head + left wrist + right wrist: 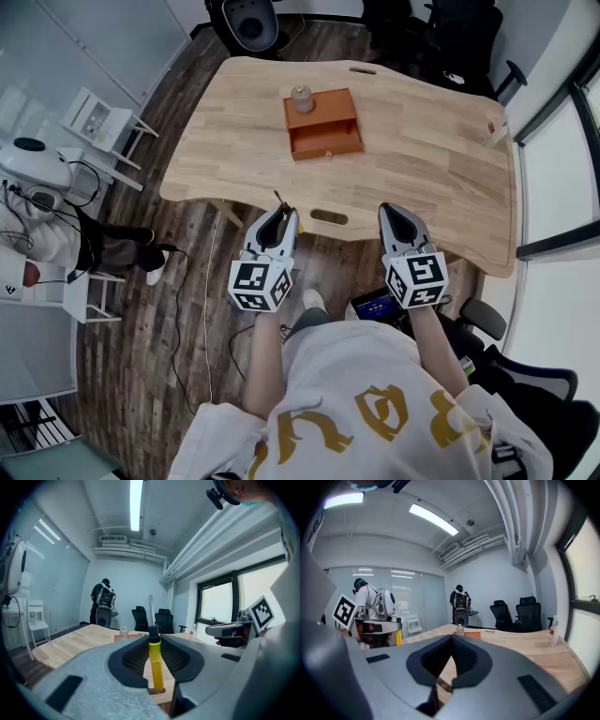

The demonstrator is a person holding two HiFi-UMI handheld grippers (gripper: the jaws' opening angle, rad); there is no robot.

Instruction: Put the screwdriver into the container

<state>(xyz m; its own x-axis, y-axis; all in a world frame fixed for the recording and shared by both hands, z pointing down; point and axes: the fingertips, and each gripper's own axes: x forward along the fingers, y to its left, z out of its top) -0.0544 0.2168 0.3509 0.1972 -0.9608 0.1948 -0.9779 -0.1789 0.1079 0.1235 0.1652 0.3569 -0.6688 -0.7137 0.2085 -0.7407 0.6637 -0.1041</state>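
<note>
Left gripper pinches screwdriver upright between its pads (yellow handle, shaft up). Right gripper pressed together, empty. Container far on table, well apart from both.

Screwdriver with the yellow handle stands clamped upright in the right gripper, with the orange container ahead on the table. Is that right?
Wrong gripper. The left gripper view shows the screwdriver clamped upright by its yellow handle in the left gripper; the right gripper is shut on nothing. The orange container is ahead on the table, as stated.
</note>
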